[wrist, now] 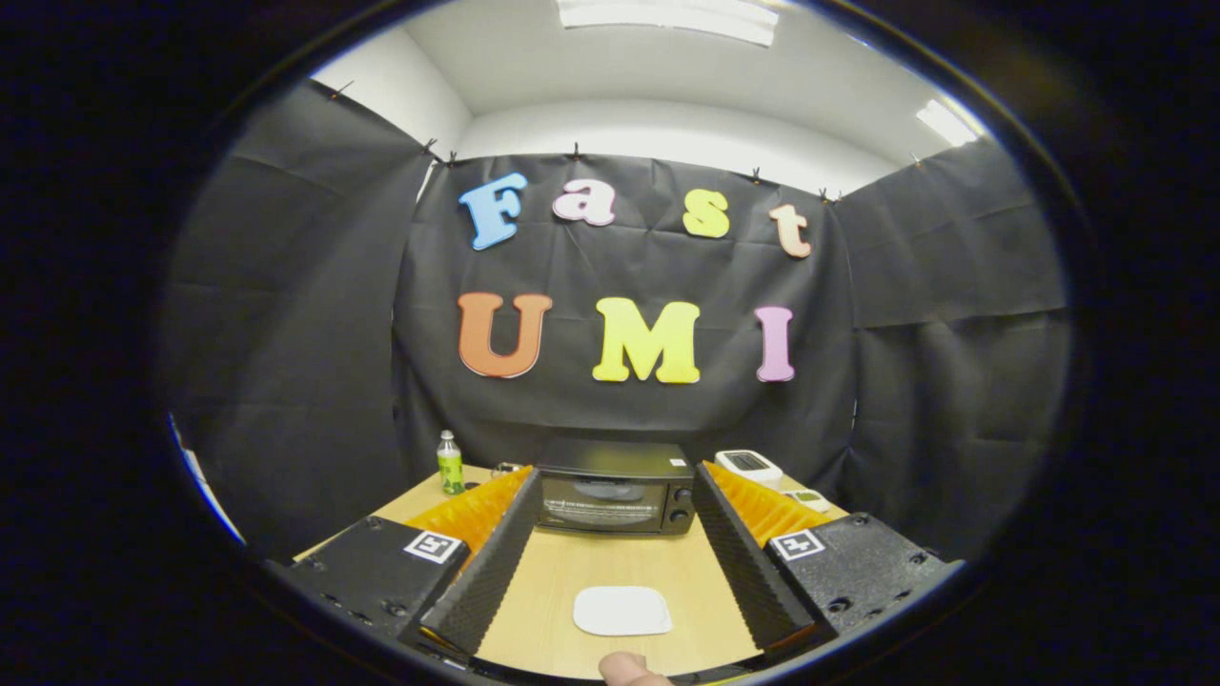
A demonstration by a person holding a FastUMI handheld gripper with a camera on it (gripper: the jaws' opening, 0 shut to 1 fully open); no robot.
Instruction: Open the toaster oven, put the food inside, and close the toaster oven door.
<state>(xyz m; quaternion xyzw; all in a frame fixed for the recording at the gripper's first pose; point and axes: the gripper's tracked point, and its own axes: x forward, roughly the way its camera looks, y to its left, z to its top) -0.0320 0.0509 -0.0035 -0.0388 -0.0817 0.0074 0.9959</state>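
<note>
A black toaster oven stands at the far end of the wooden table with its glass door closed and its knobs on the right side. My gripper is open wide and held above the near part of the table, pointing straight at the oven. The oven appears in the gap between the two fingers, well beyond their tips. A white rounded-square plate lies bare on the table between the fingers, close to me. A small pinkish-tan rounded thing pokes in just before the plate; I cannot tell what it is.
A small green bottle stands left of the oven at the table's back. A white device and a smaller white one lie to the oven's right. Black cloth walls close in the table on three sides.
</note>
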